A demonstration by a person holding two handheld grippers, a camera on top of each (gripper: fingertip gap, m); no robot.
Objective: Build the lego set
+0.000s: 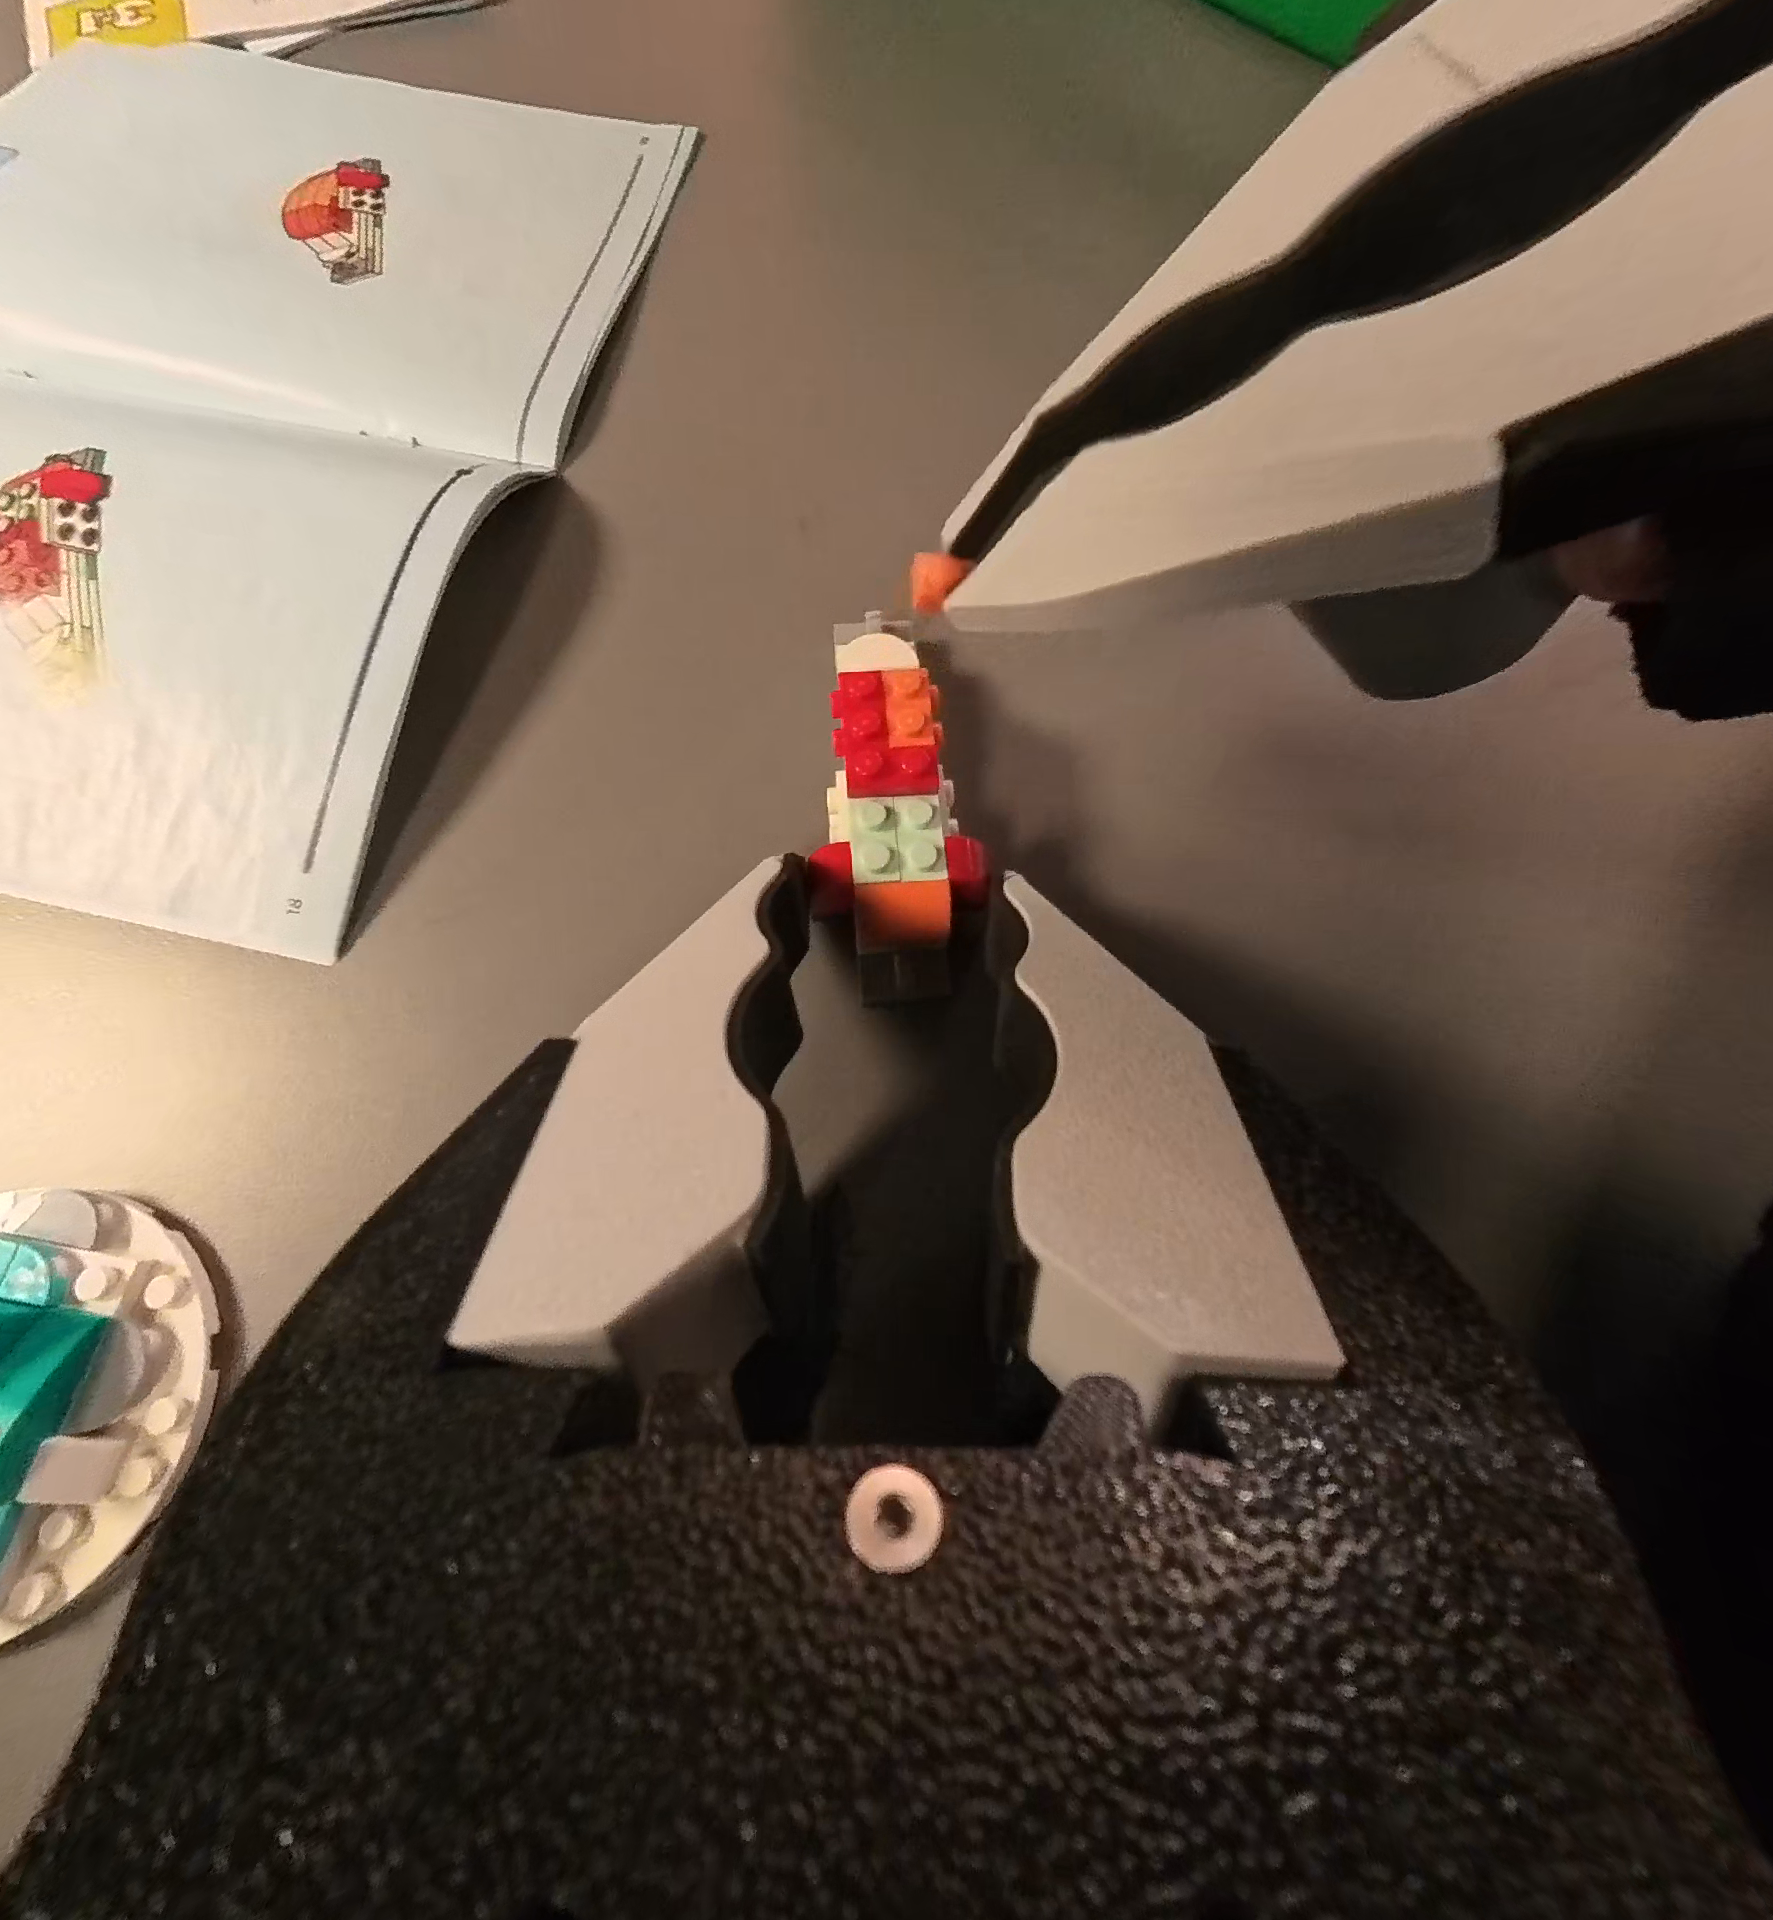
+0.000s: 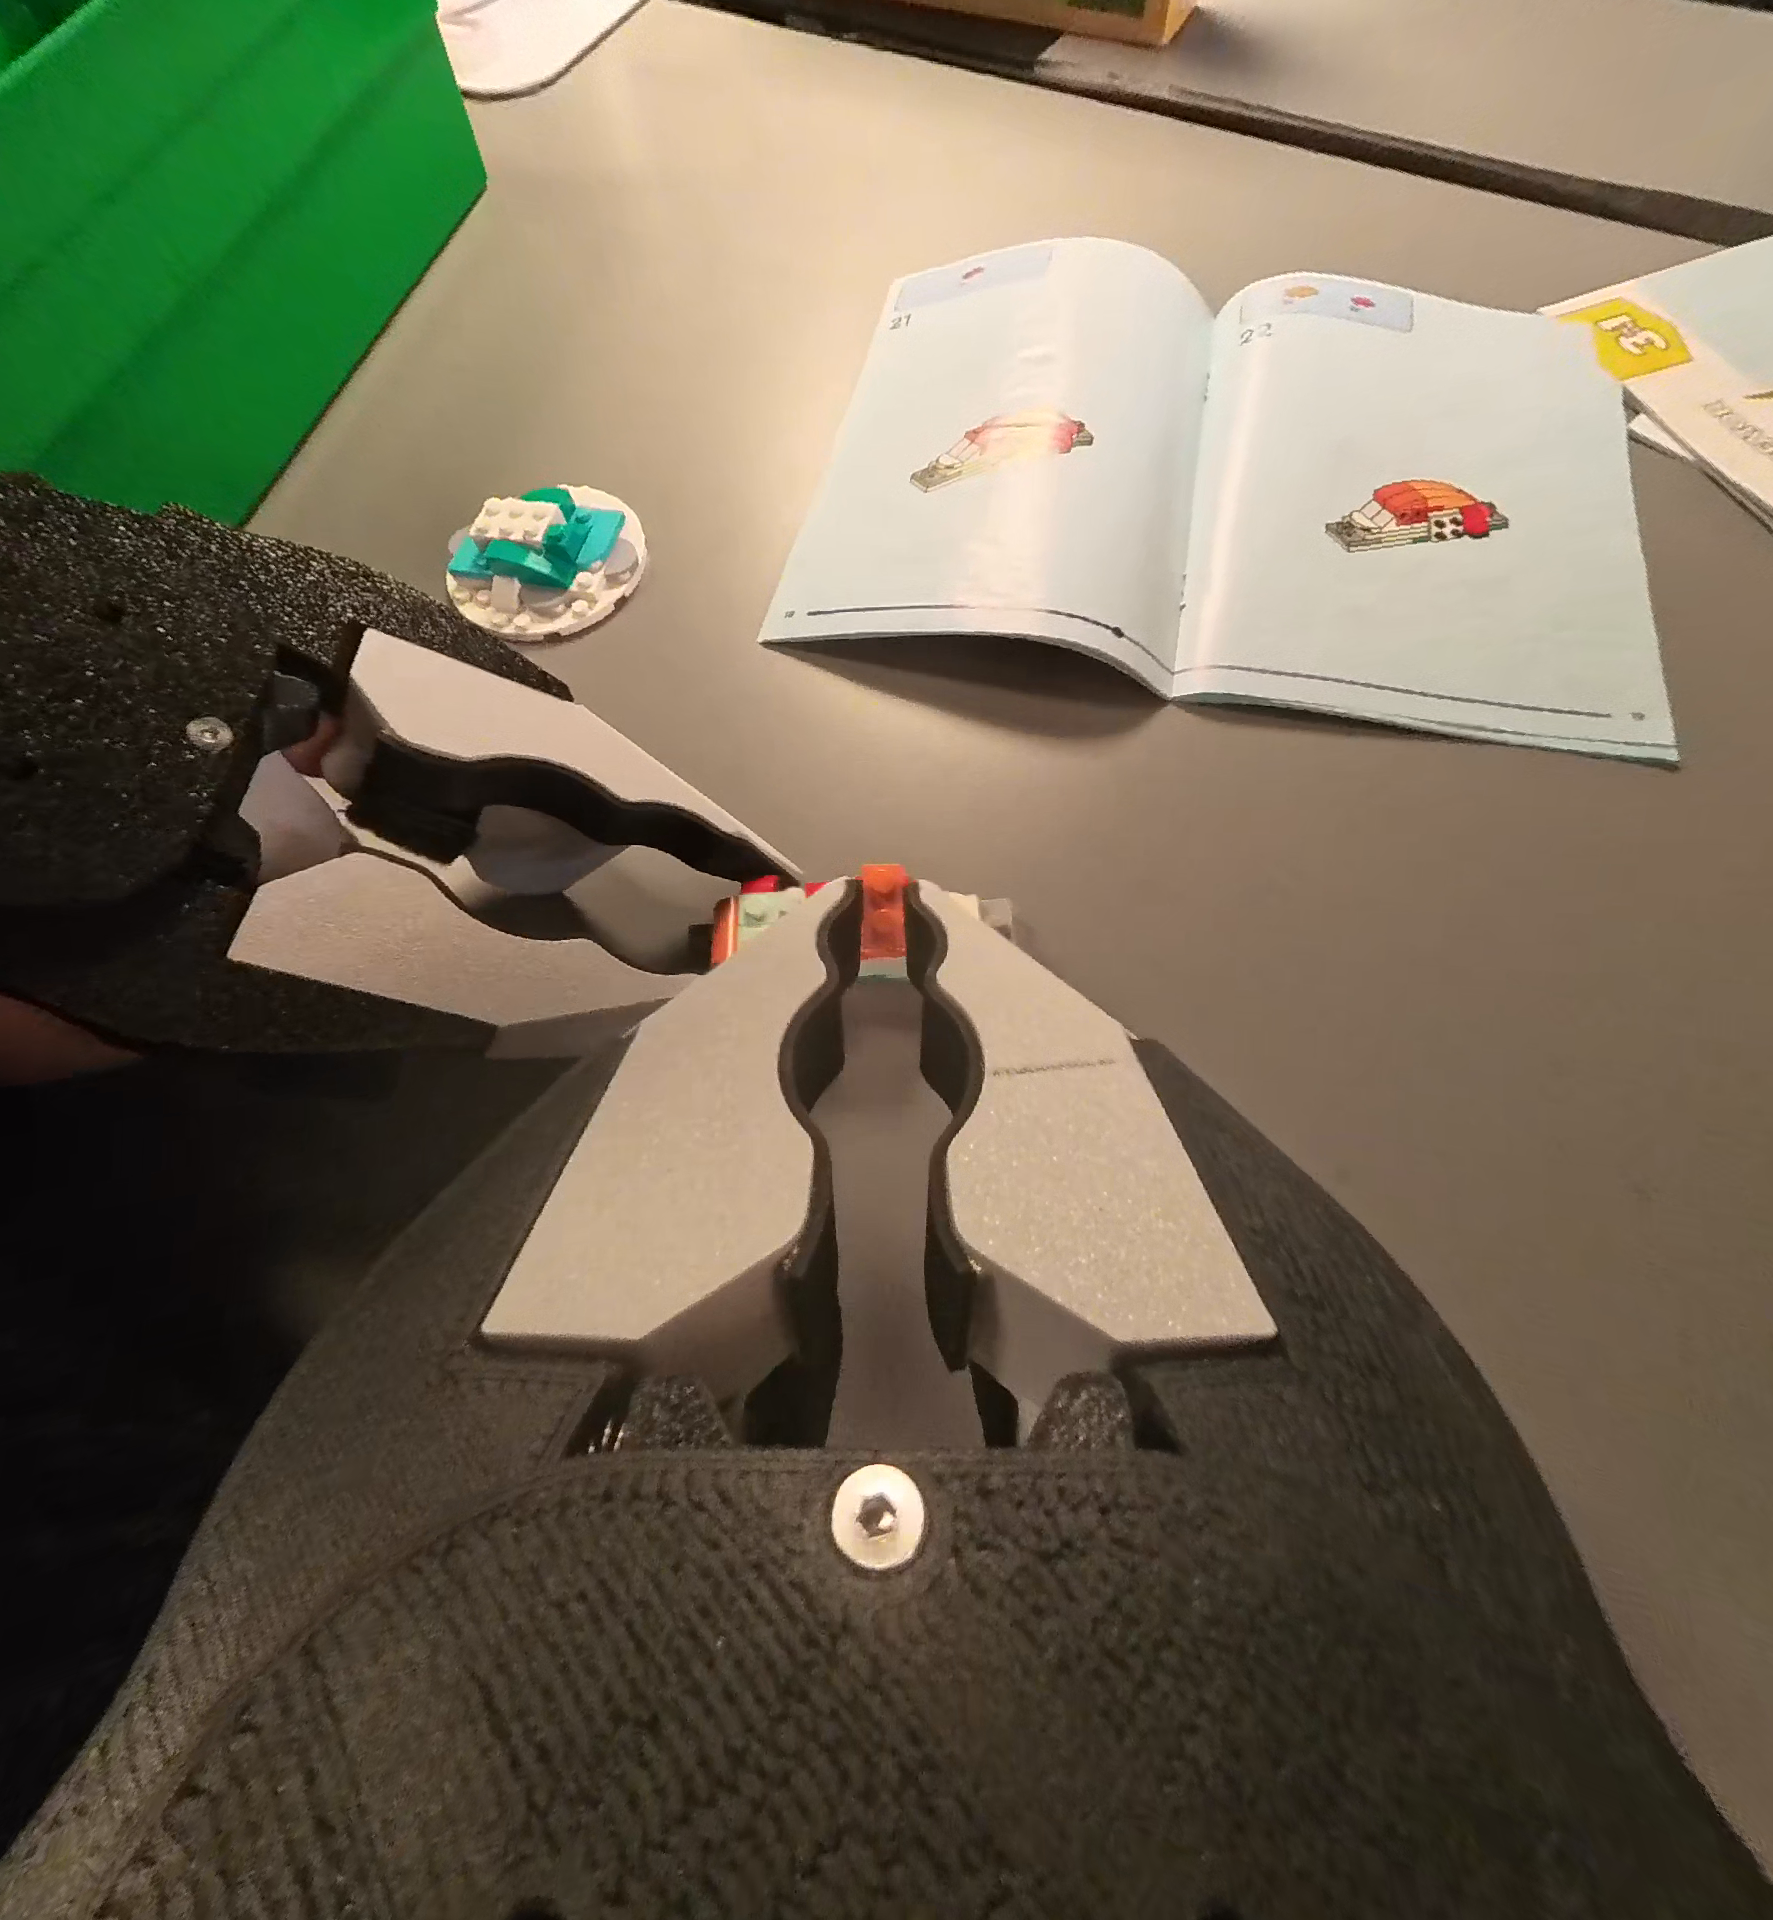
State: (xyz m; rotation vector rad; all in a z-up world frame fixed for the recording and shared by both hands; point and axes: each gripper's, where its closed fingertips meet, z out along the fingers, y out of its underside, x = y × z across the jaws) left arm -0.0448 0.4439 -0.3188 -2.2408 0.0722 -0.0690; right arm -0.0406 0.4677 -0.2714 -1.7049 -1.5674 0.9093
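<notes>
A small lego model [image 1: 892, 769] of red, orange, mint and white bricks lies lengthwise on the grey table. My left gripper [image 1: 897, 888] is shut on its near end, on the red and orange part. My right gripper [image 2: 884, 883] is shut on a small orange brick [image 2: 882, 920]. In the left wrist view the right gripper [image 1: 949, 577] comes in from the upper right and holds the orange brick [image 1: 932, 577] just above the model's far white end. In the right wrist view the left gripper [image 2: 742, 925] enters from the left, and the model [image 2: 757, 916] is mostly hidden behind my fingers.
An open instruction booklet [image 1: 238, 416] [image 2: 1225, 499] lies beyond the model. A round white plate with a teal build [image 1: 20, 1403] [image 2: 544, 561] sits to the left. A green bin [image 2: 186, 208] stands at the far left. A second booklet [image 2: 1755, 416] lies at the right edge. Some 5 centimeters of space lies between my two pairs of fingers.
</notes>
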